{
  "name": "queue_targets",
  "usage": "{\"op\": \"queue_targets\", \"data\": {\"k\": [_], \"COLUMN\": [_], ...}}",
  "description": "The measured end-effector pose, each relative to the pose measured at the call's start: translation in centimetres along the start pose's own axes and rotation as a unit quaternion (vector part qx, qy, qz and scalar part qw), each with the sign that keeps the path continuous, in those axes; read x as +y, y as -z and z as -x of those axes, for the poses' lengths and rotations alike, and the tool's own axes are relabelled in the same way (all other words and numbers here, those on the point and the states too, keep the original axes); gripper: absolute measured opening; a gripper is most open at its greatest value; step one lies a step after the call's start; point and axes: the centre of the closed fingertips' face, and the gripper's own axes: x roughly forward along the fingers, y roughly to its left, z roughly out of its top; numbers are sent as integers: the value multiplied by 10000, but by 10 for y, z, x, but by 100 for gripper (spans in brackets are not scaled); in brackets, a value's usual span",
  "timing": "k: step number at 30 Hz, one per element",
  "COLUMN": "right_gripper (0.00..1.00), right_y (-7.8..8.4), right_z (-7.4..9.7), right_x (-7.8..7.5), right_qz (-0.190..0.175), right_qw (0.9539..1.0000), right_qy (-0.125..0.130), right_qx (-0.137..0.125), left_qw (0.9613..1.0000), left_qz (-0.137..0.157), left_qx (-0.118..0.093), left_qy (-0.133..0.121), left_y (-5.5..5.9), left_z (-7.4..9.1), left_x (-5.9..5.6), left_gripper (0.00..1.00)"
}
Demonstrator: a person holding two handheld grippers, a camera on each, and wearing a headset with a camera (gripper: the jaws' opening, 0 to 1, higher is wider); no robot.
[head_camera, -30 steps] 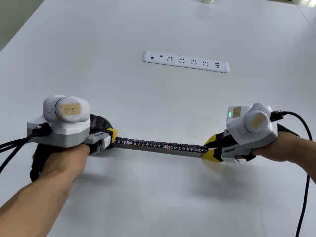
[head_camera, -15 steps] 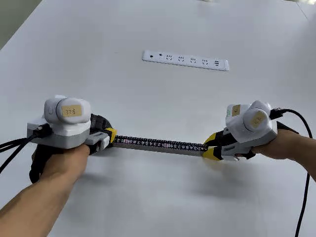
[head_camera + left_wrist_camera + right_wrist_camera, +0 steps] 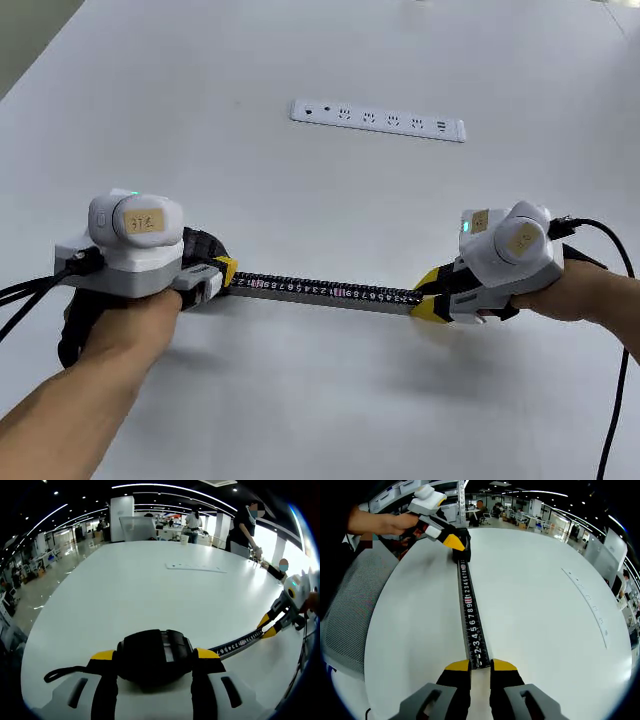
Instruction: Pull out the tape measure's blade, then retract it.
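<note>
The left gripper (image 3: 155, 656) is clamped on the tape measure's black case (image 3: 155, 645), one yellow-tipped jaw pressed against each side of it. The case sits low over the white tabletop (image 3: 300, 200), toward the person's left. A black loop strap (image 3: 65, 672) hangs off the case and lies on the tabletop.

The right gripper (image 3: 480, 666) has its jaws drawn narrow and pinches the free end of the blade (image 3: 470, 605), where the low numbers begin. The blade runs straight between the two grippers, drawn out and close to the tabletop, with its dark printed face up. In the head view it spans the gap between the two hands, from the case on the left to the yellow jaw tips on the right.

Beyond the blade, well apart from both grippers, a white power strip (image 3: 378, 122) lies flat on the tabletop. A black cable (image 3: 615, 300) trails from the right gripper toward the near edge. In the left gripper view, people stand at the far side of the tabletop.
</note>
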Motion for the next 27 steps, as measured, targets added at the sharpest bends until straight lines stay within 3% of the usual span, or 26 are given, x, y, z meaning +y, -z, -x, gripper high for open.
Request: {"op": "queue_targets", "data": {"k": [27], "right_gripper": [10], "right_y": [-1], "right_z": [-2], "right_x": [0], "right_qz": [113], "right_qw": [9999], "right_qy": [-12], "right_qx": [117], "left_qw": [9999], "left_qz": [42], "left_qx": [55], "left_qy": [107], "left_y": [1], "left_z": [1], "left_x": [0], "left_gripper": [54]}}
